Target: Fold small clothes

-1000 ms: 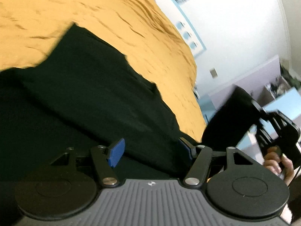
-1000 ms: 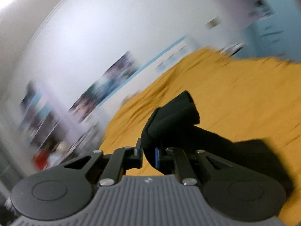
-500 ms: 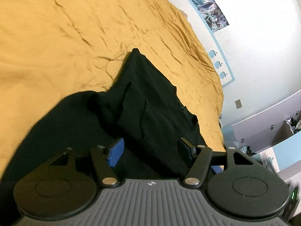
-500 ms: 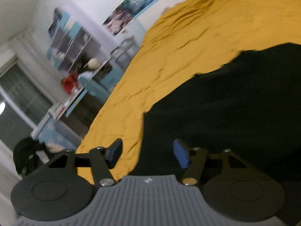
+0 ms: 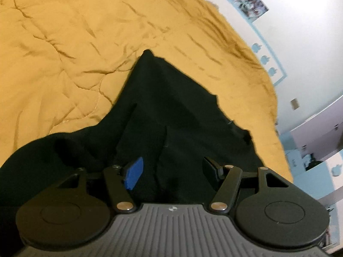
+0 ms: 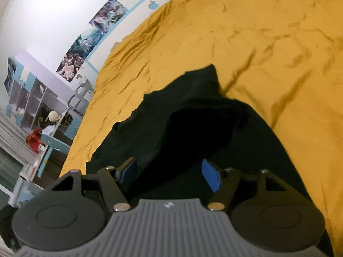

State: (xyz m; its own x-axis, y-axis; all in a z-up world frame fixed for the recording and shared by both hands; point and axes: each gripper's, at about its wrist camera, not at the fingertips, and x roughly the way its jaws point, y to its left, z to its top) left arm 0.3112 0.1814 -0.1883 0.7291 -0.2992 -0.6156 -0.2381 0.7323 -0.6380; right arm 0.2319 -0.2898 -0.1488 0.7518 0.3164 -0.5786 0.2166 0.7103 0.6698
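A black garment lies rumpled on the mustard-yellow bedspread, with a pointed corner toward the far side and folds near me. My left gripper is open and empty just above its near part. In the right wrist view the same garment spreads out below my right gripper, which is open and empty over the cloth.
The bedspread fills most of both views. A white wall with posters and a blue border runs behind the bed. Shelves and a blue desk with a red object stand at the bed's left side.
My right gripper let go of the black cloth and opened. Both grippers drew back above the garment, which now lies flat on the bed.
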